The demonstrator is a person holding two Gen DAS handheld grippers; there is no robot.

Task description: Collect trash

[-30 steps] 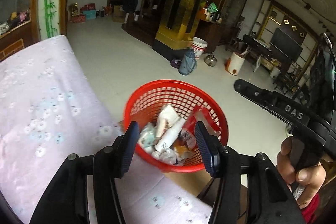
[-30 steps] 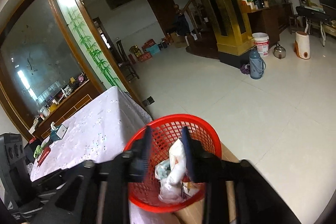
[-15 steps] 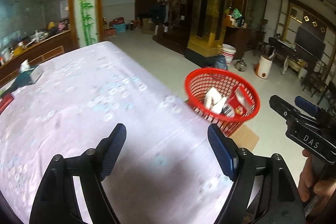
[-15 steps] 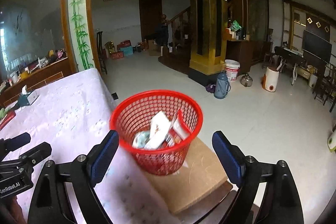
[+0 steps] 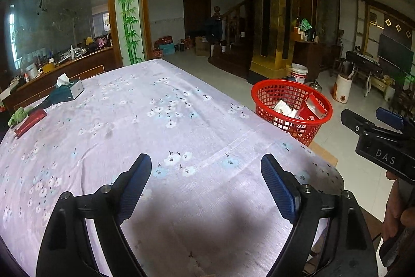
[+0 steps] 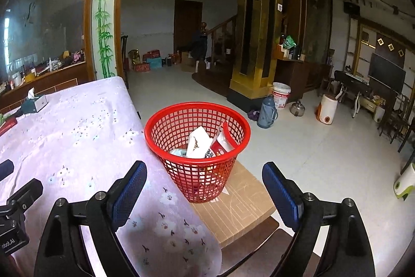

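A red mesh basket (image 6: 197, 121) (image 5: 290, 92) stands on a cardboard box (image 6: 238, 201) beside the table's right edge. Inside it lie several wrappers and packets, among them a white packet (image 6: 197, 142) and a red-and-white one (image 5: 312, 108). My left gripper (image 5: 206, 188) hovers open above the floral tablecloth (image 5: 135, 121), holding nothing. My right gripper (image 6: 205, 192) is open too, hanging empty in front of the basket, back from it. The right gripper's body and the hand (image 5: 396, 209) holding it show at the right of the left wrist view.
On the table's far left lie a teal tissue box (image 5: 68, 91), a red flat packet (image 5: 29, 121) and a green rag (image 5: 18, 114). On the floor beyond the basket stand a blue thermos (image 6: 267, 112), a white bucket (image 6: 281, 95) and a kettle (image 6: 298, 108).
Both grippers have pulled back and up from the basket and opened wide. A second ago the right one held trash over the basket; that trash now lies inside.
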